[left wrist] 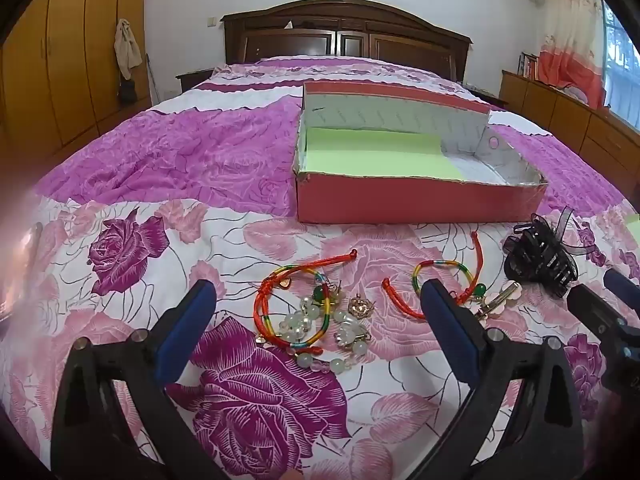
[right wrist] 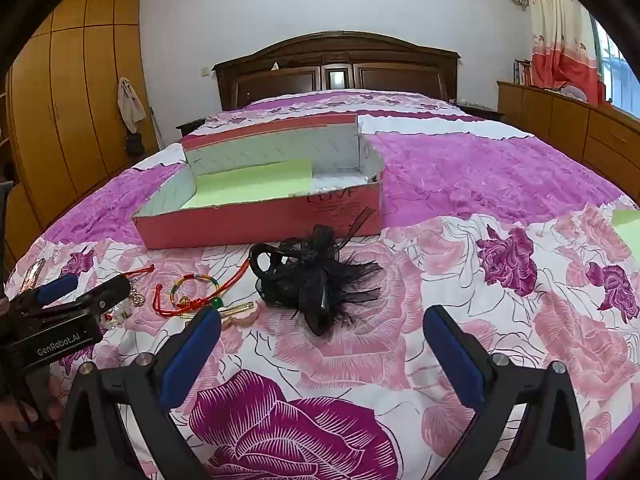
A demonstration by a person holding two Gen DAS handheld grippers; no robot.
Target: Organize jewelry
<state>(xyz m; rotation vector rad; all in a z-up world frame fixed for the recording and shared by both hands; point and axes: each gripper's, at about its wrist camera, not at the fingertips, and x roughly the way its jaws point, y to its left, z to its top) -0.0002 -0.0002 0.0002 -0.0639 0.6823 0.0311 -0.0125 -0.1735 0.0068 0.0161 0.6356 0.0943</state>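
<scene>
My left gripper (left wrist: 316,312) is spread wide over the beads (left wrist: 316,324) low in the middle. My right gripper (right wrist: 322,334) is spread too, below the black clip (right wrist: 316,276). The box (left wrist: 416,200) sits above, holding nothing I can see

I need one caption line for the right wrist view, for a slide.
Open right gripper faces a black hair clip on the bed, before an open red box.

White walls, dark wooden headboard (left wrist: 346,32); orange wardrobe (left wrist: 68,48) left, curtained window (right wrist: 568,28) right
</scene>
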